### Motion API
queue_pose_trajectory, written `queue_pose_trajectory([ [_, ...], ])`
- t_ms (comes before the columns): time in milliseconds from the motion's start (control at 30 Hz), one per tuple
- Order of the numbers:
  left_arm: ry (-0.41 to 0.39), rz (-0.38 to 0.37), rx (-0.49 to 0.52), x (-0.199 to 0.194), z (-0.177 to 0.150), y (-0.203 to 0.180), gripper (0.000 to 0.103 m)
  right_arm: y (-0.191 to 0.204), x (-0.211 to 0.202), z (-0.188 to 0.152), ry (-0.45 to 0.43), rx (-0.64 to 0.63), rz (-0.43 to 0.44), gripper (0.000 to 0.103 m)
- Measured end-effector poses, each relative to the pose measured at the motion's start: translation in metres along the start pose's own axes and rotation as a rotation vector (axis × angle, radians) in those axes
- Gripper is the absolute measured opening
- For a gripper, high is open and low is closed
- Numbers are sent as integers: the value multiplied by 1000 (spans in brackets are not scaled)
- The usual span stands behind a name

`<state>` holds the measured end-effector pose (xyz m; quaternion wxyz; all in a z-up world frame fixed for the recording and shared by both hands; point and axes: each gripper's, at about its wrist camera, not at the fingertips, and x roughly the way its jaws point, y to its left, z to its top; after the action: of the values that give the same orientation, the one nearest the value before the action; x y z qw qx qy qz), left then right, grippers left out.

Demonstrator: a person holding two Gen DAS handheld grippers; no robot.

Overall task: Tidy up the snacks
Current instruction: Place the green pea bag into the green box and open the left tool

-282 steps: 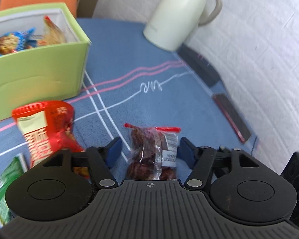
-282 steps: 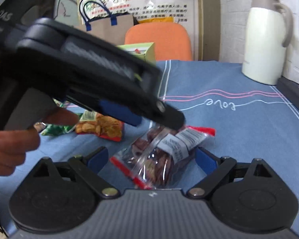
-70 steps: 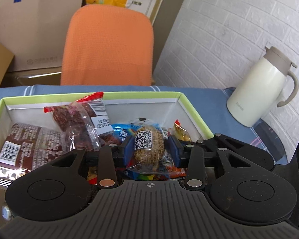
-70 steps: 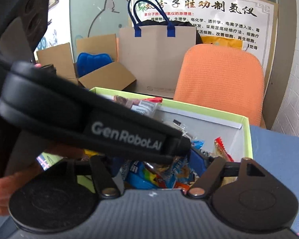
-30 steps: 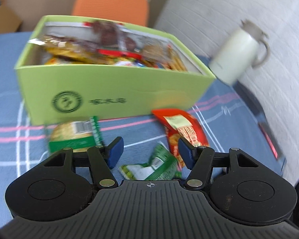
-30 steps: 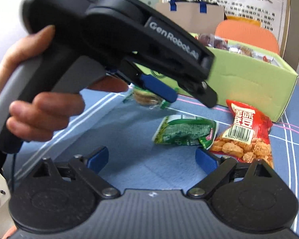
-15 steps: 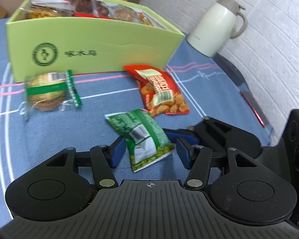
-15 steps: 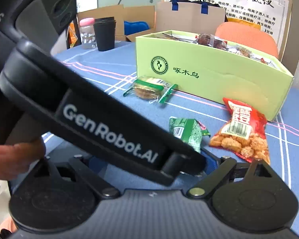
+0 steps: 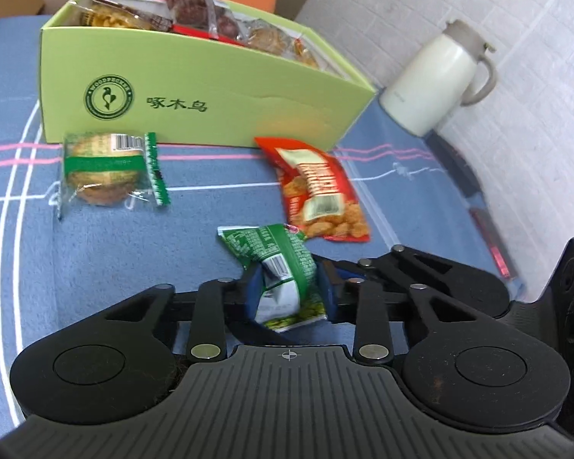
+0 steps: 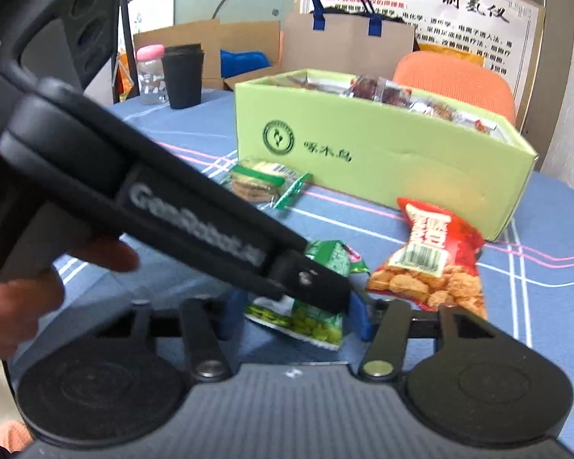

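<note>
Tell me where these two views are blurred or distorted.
Left wrist: fisheye bends the tablecloth lines; the red snack packet is slightly smeared, the green box sharp. Right wrist: the left gripper crossing close up is blurred, its lettering soft.

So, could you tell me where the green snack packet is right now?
In the left wrist view the green snack packet sits pinched in the left gripper, just near of the red snack bag.

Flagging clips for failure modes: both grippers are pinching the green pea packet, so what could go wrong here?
1. The left gripper and right gripper both squeeze the green pea packet; pulling apart might tear it.
2. The green box already looks heaped, so another packet could slide off.
</note>
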<state>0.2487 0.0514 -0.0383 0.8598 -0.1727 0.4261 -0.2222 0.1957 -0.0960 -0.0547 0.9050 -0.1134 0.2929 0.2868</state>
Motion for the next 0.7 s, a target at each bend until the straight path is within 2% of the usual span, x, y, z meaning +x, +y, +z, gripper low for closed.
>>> queue_pose_trajectory([
  [200,-78,5,31,-11,31,-23,6,-15,-11,27,-89,-52,-64,61],
  [367,-159,-13,89,-12,89,-47,6,-49,-10,74,-197,-81,-131,64],
  [433,-185,-6,116,-5,115,-56,6,-68,-2,93,-215,-81,-152,65],
  [567,-162,34,121,31,161,-56,6,-107,36,113,-174,-35,-153,66],
  [667,-101,69,89,66,177,-43,6,-126,69,112,-112,-9,-135,65],
  [700,-83,77,84,76,178,-39,10,-130,76,108,-103,-3,-133,66],
])
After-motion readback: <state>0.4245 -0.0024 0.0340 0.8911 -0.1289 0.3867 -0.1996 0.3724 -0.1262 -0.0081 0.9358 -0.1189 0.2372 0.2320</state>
